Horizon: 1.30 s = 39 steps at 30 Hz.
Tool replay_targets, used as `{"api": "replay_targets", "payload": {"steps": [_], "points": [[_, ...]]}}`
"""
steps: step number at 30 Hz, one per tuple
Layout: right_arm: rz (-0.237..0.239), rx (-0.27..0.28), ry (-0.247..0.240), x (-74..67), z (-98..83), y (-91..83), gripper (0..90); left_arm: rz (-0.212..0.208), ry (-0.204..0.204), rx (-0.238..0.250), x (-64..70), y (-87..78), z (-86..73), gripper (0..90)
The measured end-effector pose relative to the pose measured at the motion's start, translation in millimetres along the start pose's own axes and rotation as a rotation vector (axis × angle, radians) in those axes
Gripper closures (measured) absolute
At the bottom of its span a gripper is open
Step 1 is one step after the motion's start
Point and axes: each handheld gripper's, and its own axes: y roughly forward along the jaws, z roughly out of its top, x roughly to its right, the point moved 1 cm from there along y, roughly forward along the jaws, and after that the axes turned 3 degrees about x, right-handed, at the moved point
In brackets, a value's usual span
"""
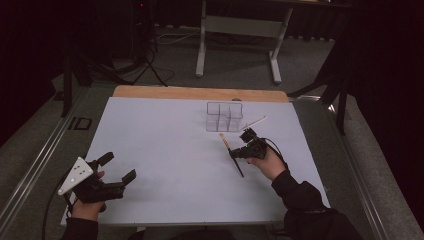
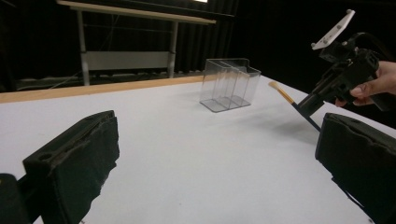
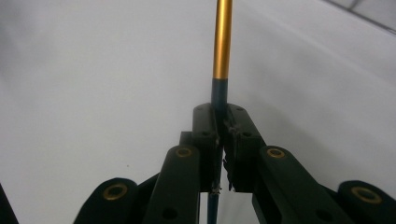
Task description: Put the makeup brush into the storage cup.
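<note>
A slim brush [image 1: 226, 142] with a dark handle, a gold ferrule and a pale tip is clamped in my right gripper [image 1: 235, 154], which is shut on its handle right of the table's middle. The brush is tilted, with its tip pointing toward a clear, divided plastic organizer [image 1: 225, 116] standing just behind it. In the right gripper view the jaws [image 3: 222, 116] pinch the dark handle, and the gold ferrule [image 3: 222, 42] runs up beyond them. My left gripper [image 1: 118, 167] rests open at the front left with nothing between its fingers. From the left gripper view I see the organizer [image 2: 229, 84], the brush [image 2: 282, 93] and the right gripper [image 2: 310, 105].
A white sheet [image 1: 170, 145] covers the table, and a wooden edge [image 1: 200, 92] shows at the back. Beyond the table, a desk frame [image 1: 240, 30] and tripod legs [image 1: 147, 65] stand on the grey floor.
</note>
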Motion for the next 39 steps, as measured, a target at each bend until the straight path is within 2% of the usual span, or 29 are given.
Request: {"api": "replay_targets", "payload": {"steps": [4,9,14,17,19,21,25,26,28,30,31,39], "points": [[0.012,0.045,0.037,-1.2,-11.2,-7.9,83.5,-0.01,-0.001,-0.01,2.8,2.6,0.2,0.0],[0.032,0.133,0.089,-4.0,-23.1,-17.7,83.5,-0.033,0.006,-0.015,9.0,6.7,2.3,0.0],[0.009,0.229,0.049,-15.3,-32.0,-27.0,83.5,-0.058,0.012,-0.025,16.5,11.9,2.7,0.0],[0.013,0.287,0.045,-20.0,-36.8,-30.6,83.5,-0.07,0.022,-0.031,20.1,14.3,2.4,0.0],[-0.011,0.321,0.015,-23.6,-38.7,-32.3,83.5,-0.073,0.018,-0.032,21.1,15.2,2.2,0.0],[-0.024,0.357,0.011,-26.2,-39.9,-34.3,83.5,-0.077,0.015,-0.034,21.6,15.9,1.6,0.0],[-0.059,0.428,-0.052,-33.9,-40.3,-39.0,83.5,-0.082,0.011,-0.038,21.7,17.2,0.5,0.0],[-0.051,0.451,-0.07,-35.4,-39.9,-40.1,83.6,-0.08,0.01,-0.037,21.7,17.4,0.2,0.0],[-0.066,0.491,-0.104,-38.3,-38.8,-43.0,83.6,-0.082,0.01,-0.036,21.2,17.3,-0.4,0.0],[-0.055,0.509,-0.121,-38.9,-37.9,-44.4,83.6,-0.075,0.009,-0.035,20.7,16.8,-1.1,0.0],[-0.061,0.545,-0.15,-40.5,-36.6,-47.1,83.5,-0.076,0.009,-0.035,20.2,16.5,-1.4,0.0],[-0.084,0.631,-0.201,-40.4,-28.2,-54.7,83.6,-0.066,0.013,-0.034,17.4,15.9,-3.6,0.0]]}}
